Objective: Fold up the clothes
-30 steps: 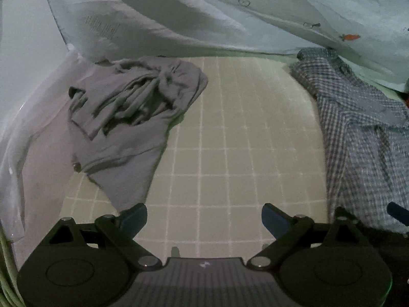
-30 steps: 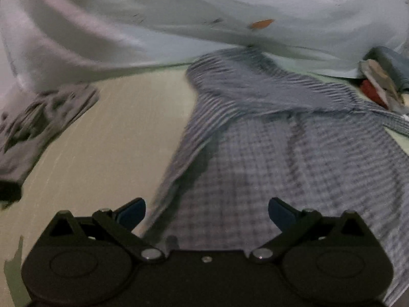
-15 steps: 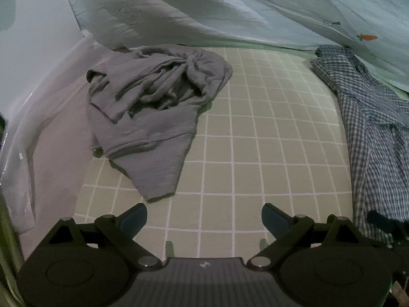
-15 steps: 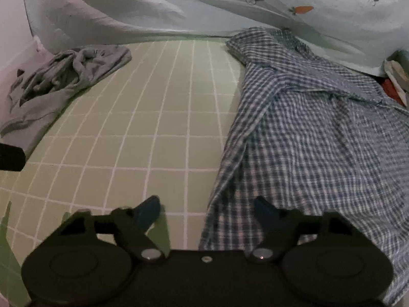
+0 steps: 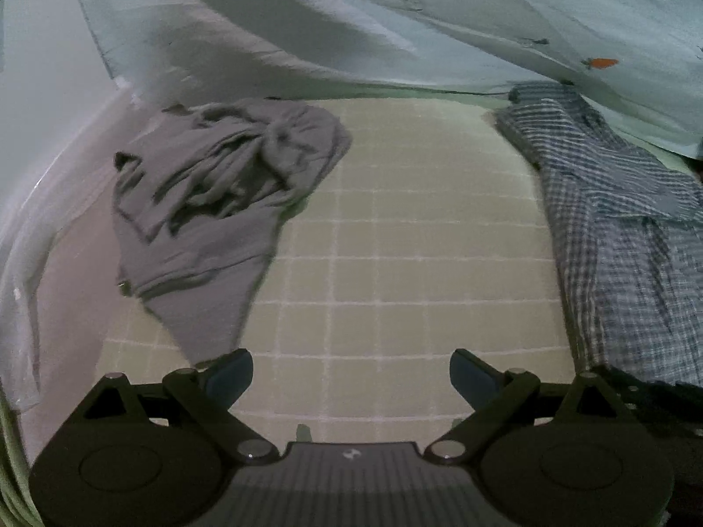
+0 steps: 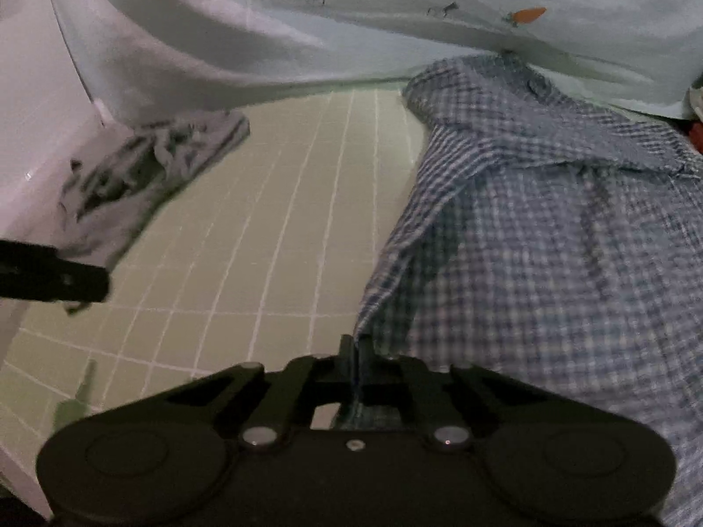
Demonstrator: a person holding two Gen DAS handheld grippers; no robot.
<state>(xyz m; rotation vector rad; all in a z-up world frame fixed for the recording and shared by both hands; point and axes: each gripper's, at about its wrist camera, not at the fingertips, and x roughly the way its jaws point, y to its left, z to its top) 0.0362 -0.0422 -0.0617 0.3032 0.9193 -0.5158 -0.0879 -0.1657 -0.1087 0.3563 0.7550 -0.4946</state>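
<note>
The right gripper [image 6: 356, 362] pinches the checked shirt [image 6: 549, 228] at its near edge, likely to drag it flat on the gridded mat [image 5: 395, 228], while the left gripper [image 5: 351, 373] waits spread.

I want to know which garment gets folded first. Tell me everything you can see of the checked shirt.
The checked shirt is a thin woven fabric in a blue and white check, spread out unfolded and rumpled on the green grid-patterned sheet. Its far end, seemingly the collar, lies at the pale printed quilt. A fold runs slanting across its upper part. The right gripper is shut on its near left edge. It lies apart from the grey garment, and the left gripper is open, off it.
</note>
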